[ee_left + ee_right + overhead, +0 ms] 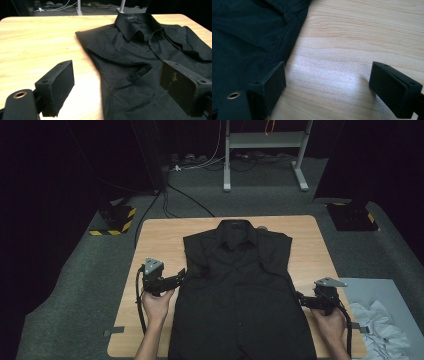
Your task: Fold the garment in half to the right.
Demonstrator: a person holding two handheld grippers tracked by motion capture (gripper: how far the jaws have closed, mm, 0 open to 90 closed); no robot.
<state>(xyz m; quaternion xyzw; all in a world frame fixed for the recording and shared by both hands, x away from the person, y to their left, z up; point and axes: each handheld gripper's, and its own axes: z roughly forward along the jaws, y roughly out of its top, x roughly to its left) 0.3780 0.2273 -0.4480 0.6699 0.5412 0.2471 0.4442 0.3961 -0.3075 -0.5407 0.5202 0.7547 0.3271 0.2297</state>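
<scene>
- Shirt [240, 290] is lying face up and buttoned in the middle of the desk [160, 237], collar toward the far edge, hem hanging over the near edge, both short sleeves already tucked in over the chest.
- I am holding the left gripper [181, 274] at the shirt's left side with its fingers [56, 87] spread wide, straddling the side seam under the folded sleeve cuff [140, 72].
- I am keeping the right gripper [300, 297] at the right side, fingers [274, 85] open too, one lying at the cloth's edge, the other over bare wood.
- I judge the side fold is coming: I am aiming to pinch both seams at matching heights, catching the full layer, so the fold is running straight.
</scene>
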